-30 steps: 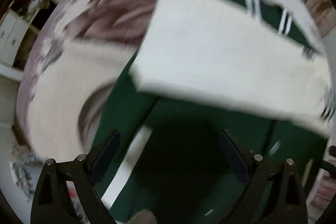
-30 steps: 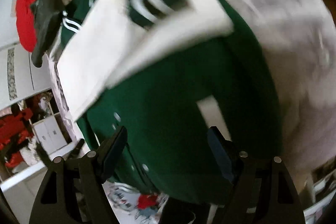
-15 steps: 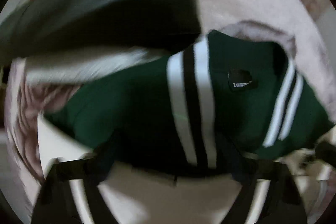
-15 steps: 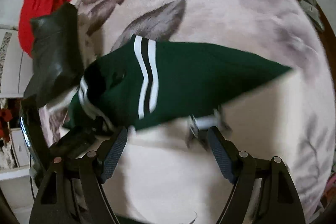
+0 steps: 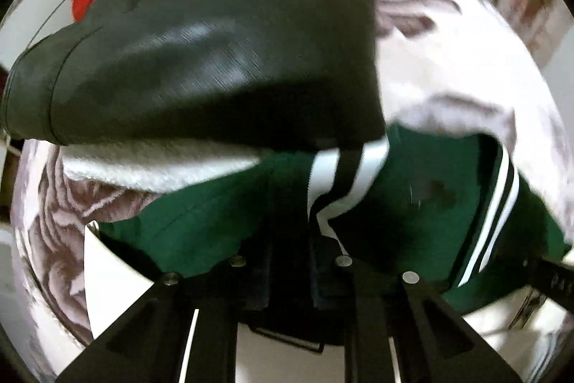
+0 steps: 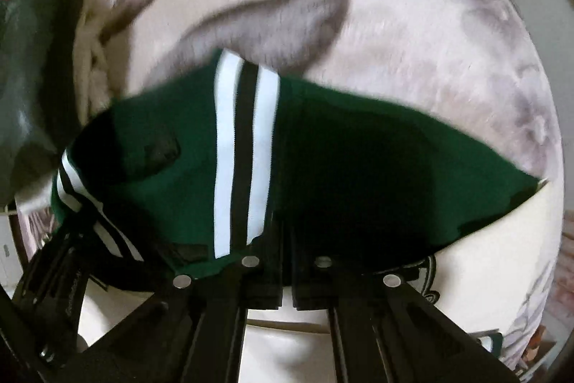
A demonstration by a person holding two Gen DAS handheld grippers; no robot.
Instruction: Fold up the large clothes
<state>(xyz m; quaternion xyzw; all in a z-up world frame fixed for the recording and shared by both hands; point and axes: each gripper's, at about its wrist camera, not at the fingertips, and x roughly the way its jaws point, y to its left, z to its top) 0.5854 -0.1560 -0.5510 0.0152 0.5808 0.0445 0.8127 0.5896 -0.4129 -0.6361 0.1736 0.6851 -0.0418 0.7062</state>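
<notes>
Both the left tongs (image 5: 290, 261) and right tongs (image 6: 287, 261) are clenched on the green jacket (image 6: 172, 174), which lies partly folded on the floral blanket (image 6: 412, 24), apparently mid-fold with smoothing left.

Black leather garment (image 5: 215, 52) crowds the green jacket (image 6: 323, 167) on its left; bare floral blanket (image 6: 412, 24) beyond and right is passable.

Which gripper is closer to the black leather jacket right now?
Left. The black leather jacket looms just above the left gripper; from the right gripper it sits off at far left.
</notes>
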